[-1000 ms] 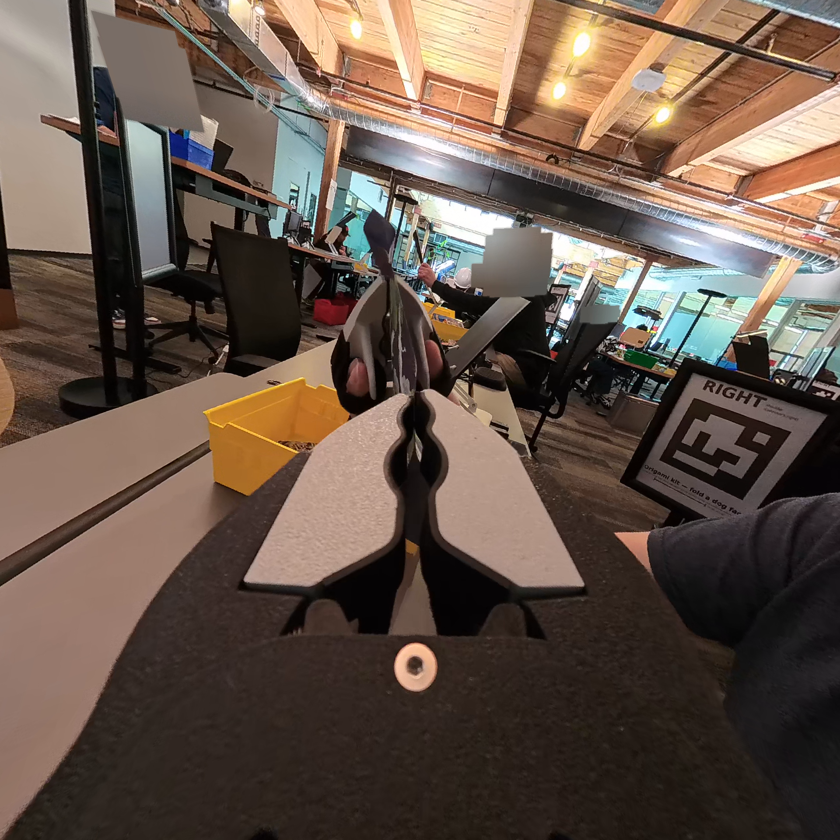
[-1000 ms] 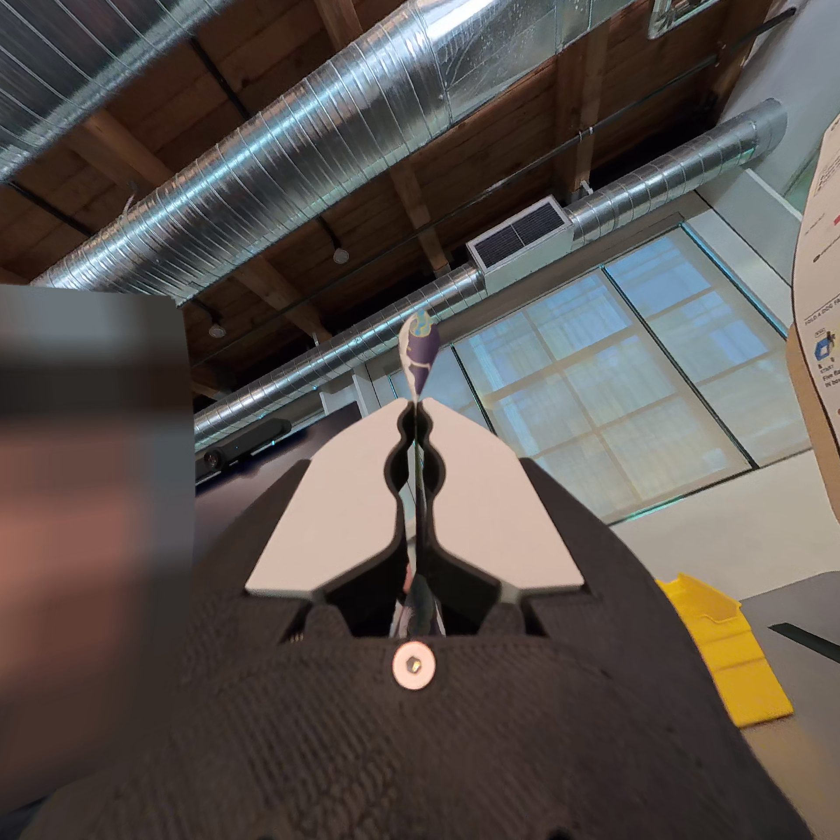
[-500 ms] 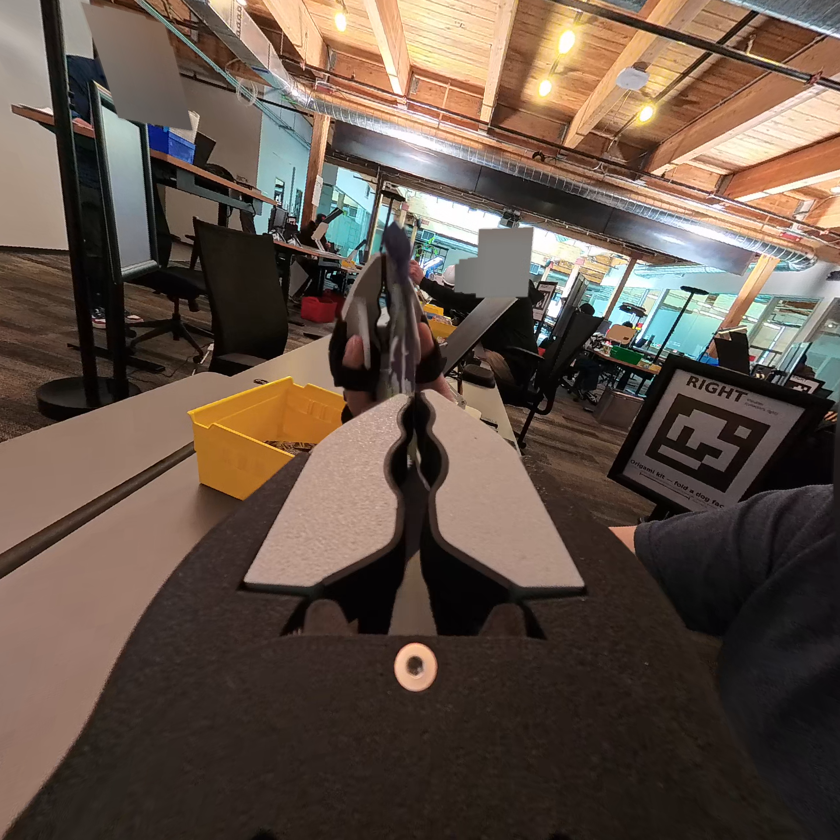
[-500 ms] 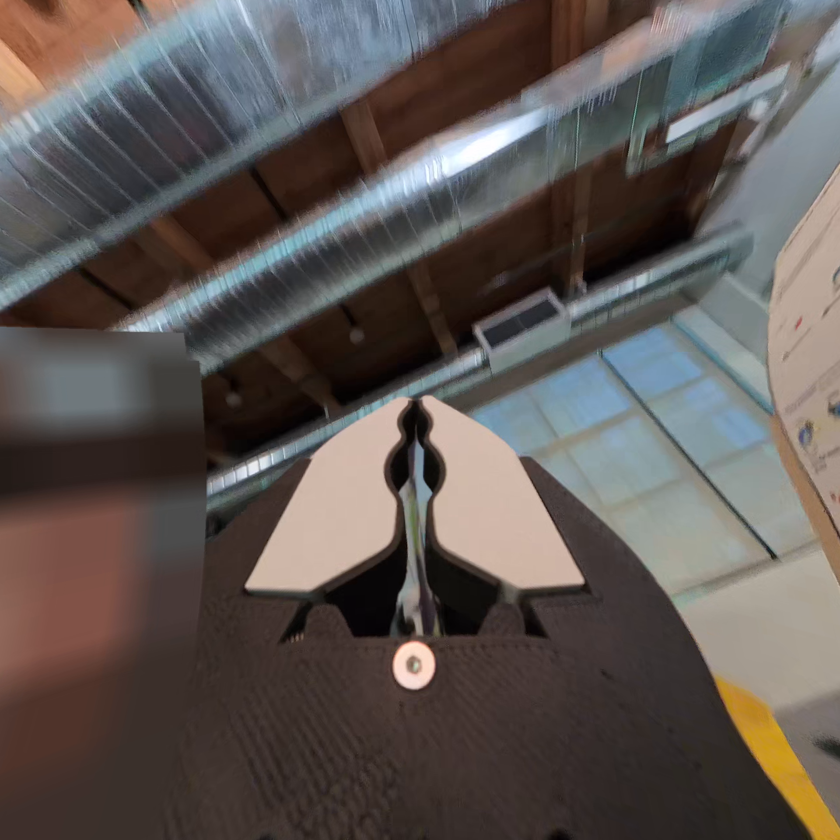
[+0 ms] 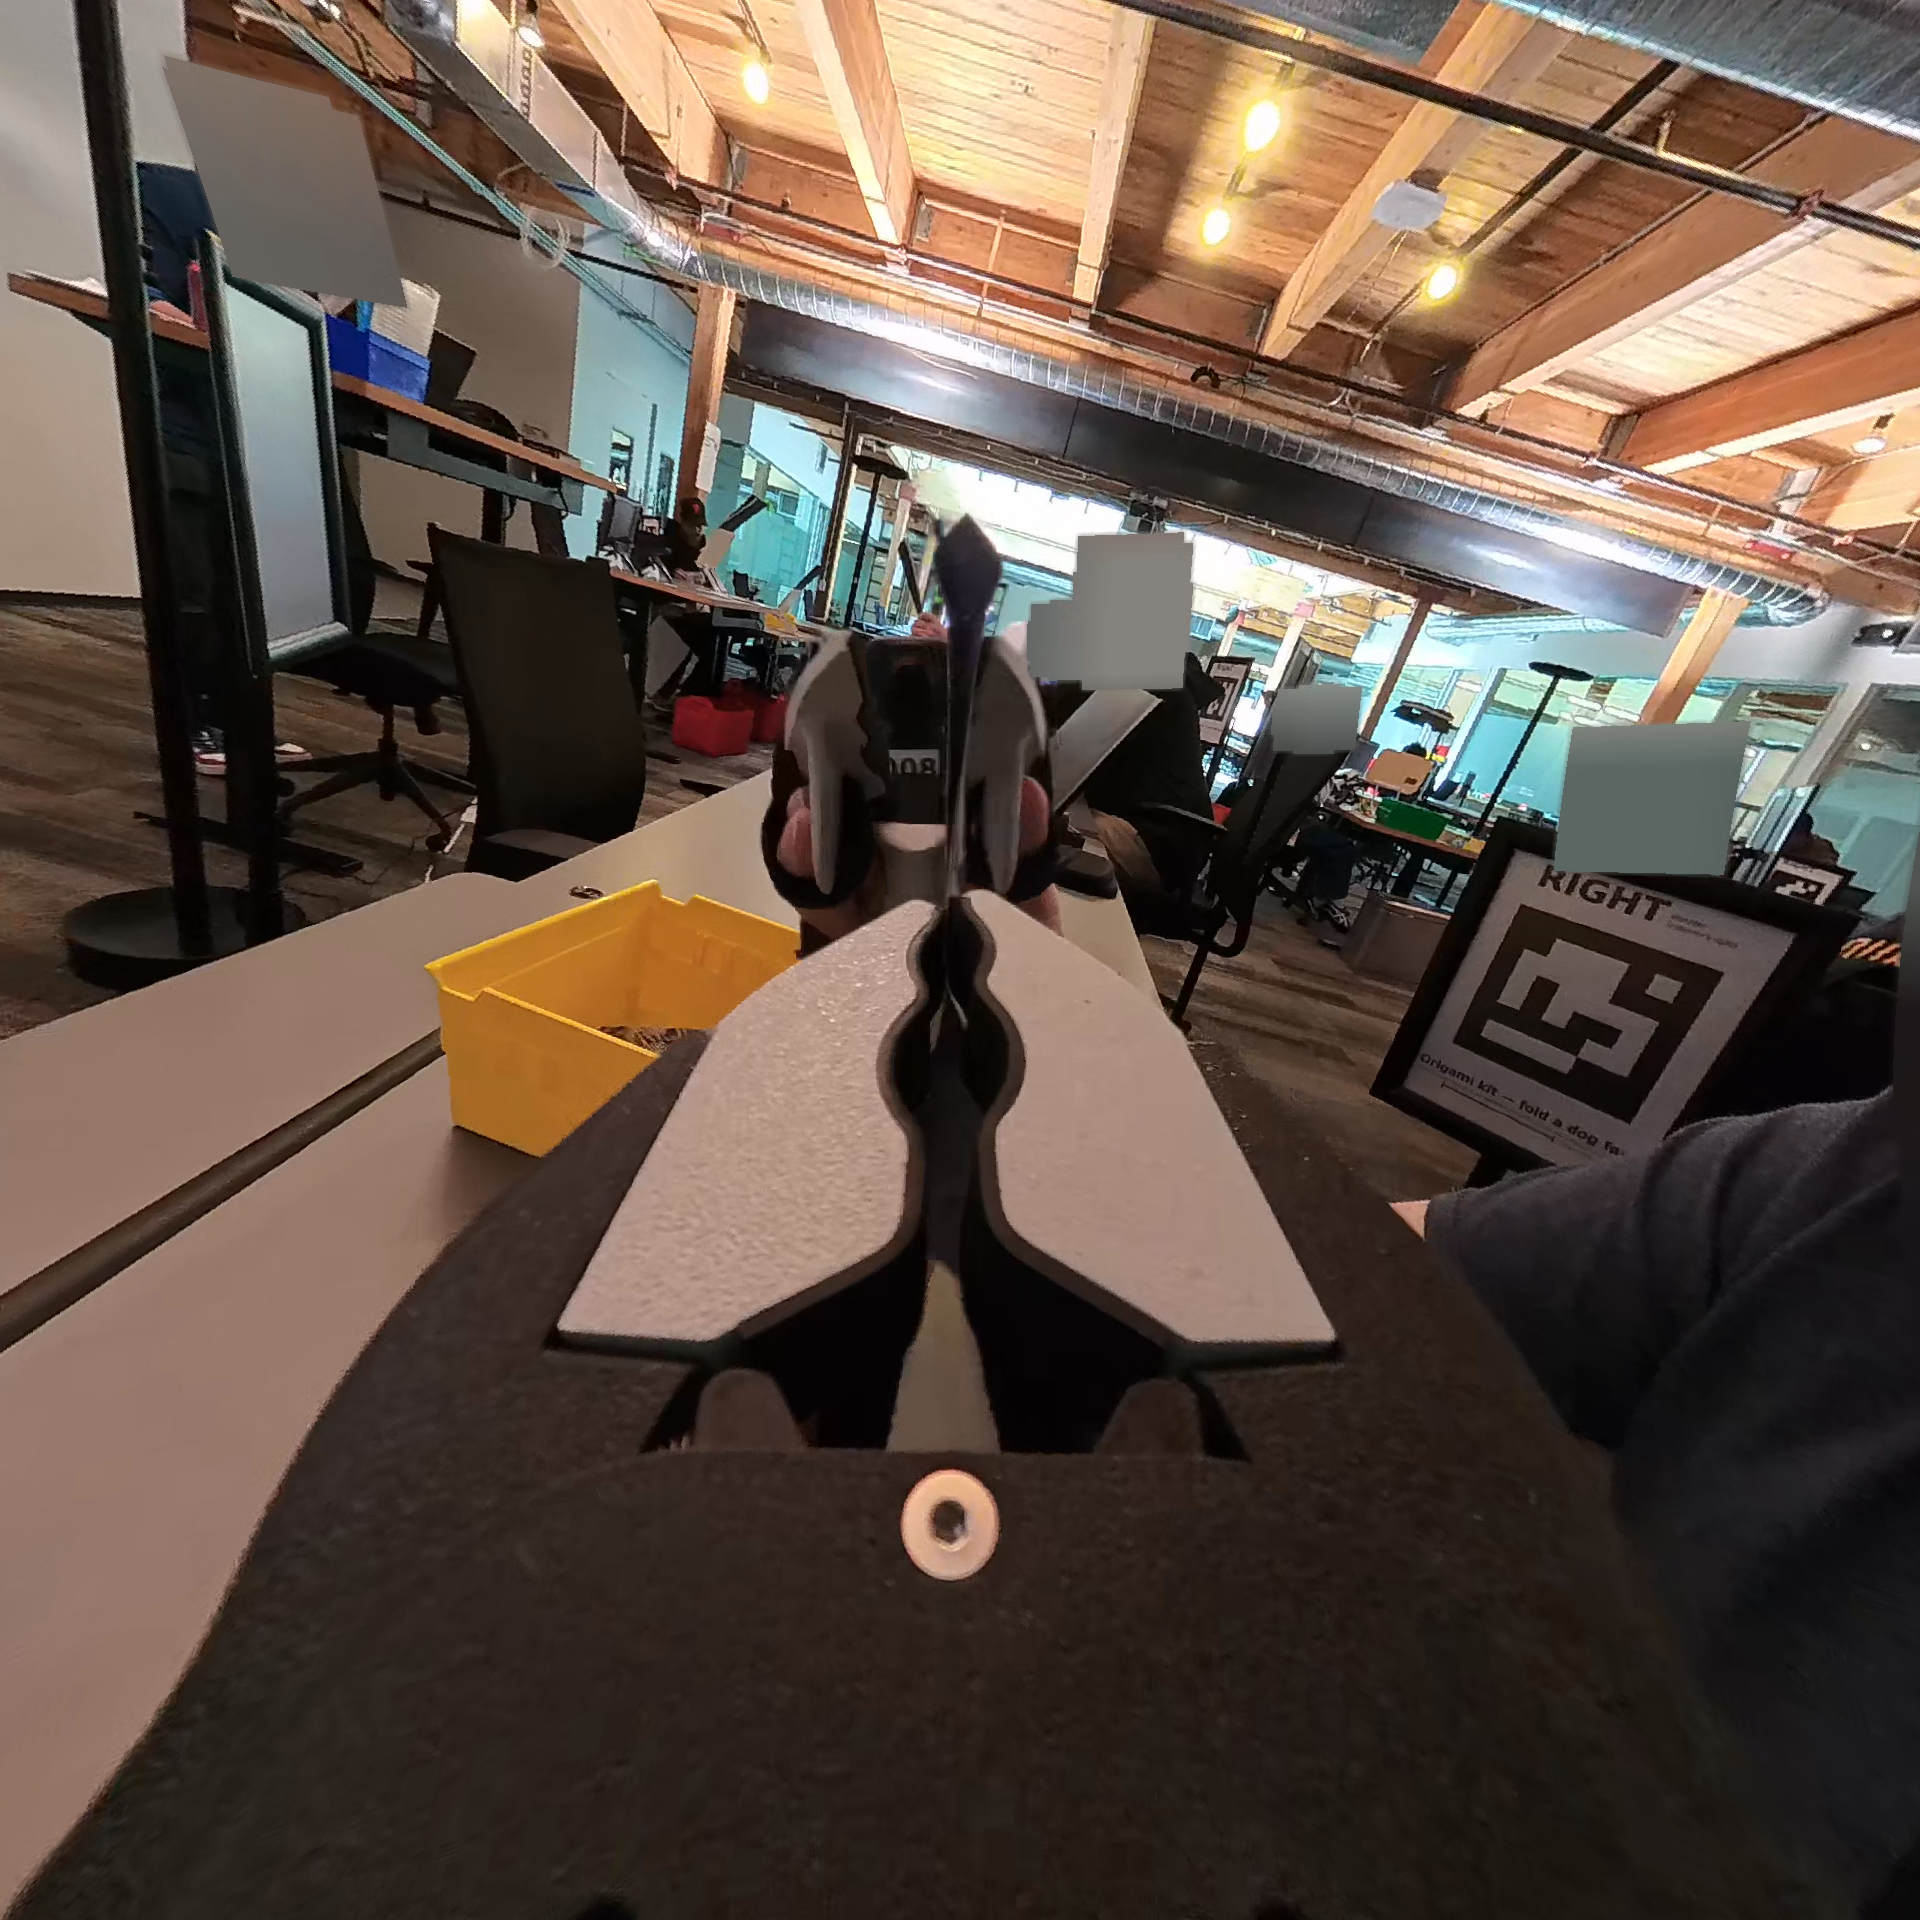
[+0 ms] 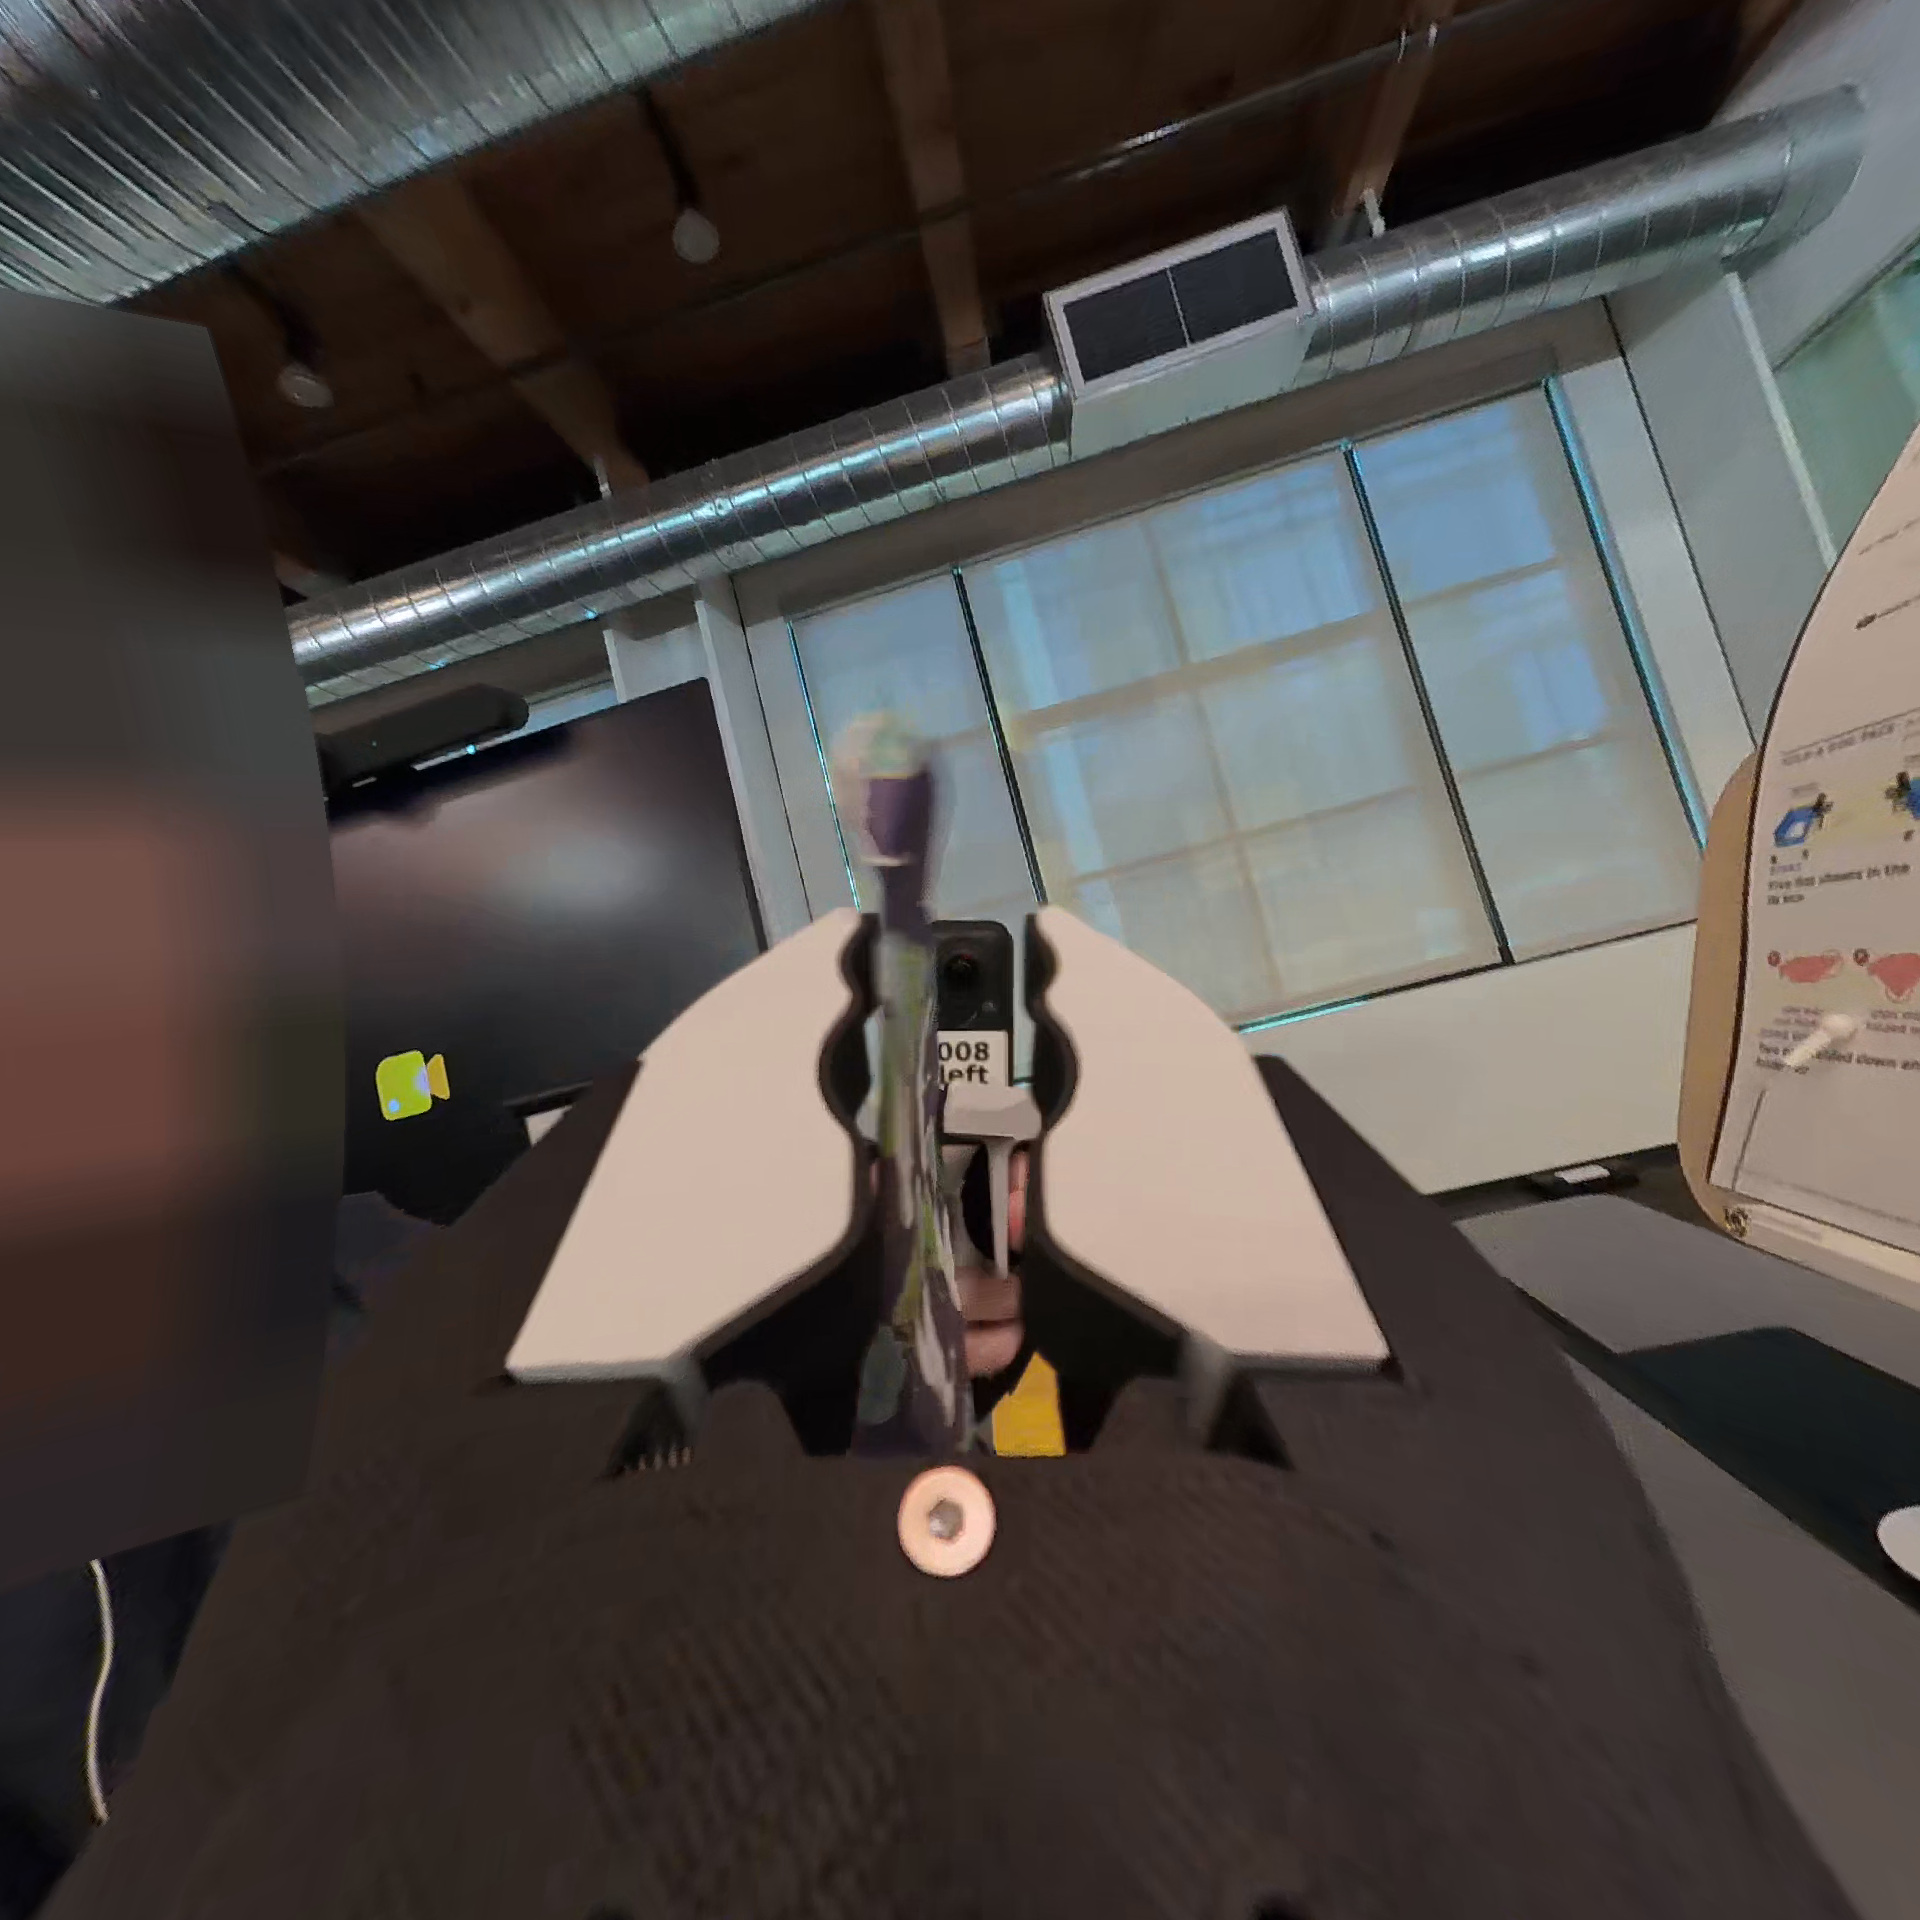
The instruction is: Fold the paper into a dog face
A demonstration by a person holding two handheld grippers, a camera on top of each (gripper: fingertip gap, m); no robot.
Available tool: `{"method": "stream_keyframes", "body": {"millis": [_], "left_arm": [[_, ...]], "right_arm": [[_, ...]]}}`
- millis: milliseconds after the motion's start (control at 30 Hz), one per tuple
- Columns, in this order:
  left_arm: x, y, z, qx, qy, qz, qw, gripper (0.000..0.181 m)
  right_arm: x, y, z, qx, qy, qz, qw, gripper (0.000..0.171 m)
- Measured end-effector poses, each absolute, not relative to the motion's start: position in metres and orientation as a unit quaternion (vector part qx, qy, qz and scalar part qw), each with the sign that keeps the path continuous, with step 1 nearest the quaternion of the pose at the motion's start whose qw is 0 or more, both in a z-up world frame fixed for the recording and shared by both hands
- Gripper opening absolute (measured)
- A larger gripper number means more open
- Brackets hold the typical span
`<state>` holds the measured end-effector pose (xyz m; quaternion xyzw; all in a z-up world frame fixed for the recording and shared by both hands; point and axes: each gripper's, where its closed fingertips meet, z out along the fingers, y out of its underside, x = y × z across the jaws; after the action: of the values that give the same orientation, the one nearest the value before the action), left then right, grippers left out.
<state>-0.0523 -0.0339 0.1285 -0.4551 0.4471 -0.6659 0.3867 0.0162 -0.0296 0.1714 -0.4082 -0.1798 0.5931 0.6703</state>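
Yellow bin [image 5: 582, 1023] beside paper [image 5: 961, 665]; blurred.

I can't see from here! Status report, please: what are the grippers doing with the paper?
Left gripper shut on paper. Right gripper open, paper between its jaws. Yellow bin sits aside on table, nothing blocking.

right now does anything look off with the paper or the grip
Nothing looks damaged or spilled. The paper is held edge-on in mid-air, above the table. The left gripper is shut on it; the right gripper stands open around the paper, which lies against one finger.
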Motion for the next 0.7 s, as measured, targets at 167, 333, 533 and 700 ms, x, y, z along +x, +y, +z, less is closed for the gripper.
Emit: {"method": "stream_keyframes", "body": {"millis": [167,333,533,700], "left_arm": [[-0.047,-0.038,0.123,-0.459,0.461,-0.655,0.384,0.0],[-0.044,-0.038,0.121,-0.462,0.458,-0.656,0.382,0.0],[-0.041,-0.042,0.118,-0.463,0.465,-0.655,0.375,0.0],[-0.037,-0.044,0.116,-0.464,0.466,-0.655,0.372,0.0]], "right_arm": [[0.023,-0.033,0.173,-0.378,-0.174,0.615,0.67,0.001],[0.028,-0.028,0.17,-0.378,-0.156,0.63,0.66,0.001],[0.041,-0.032,0.177,-0.365,-0.138,0.631,0.671,0.0],[0.044,-0.033,0.181,-0.352,-0.113,0.649,0.665,0.0]]}}
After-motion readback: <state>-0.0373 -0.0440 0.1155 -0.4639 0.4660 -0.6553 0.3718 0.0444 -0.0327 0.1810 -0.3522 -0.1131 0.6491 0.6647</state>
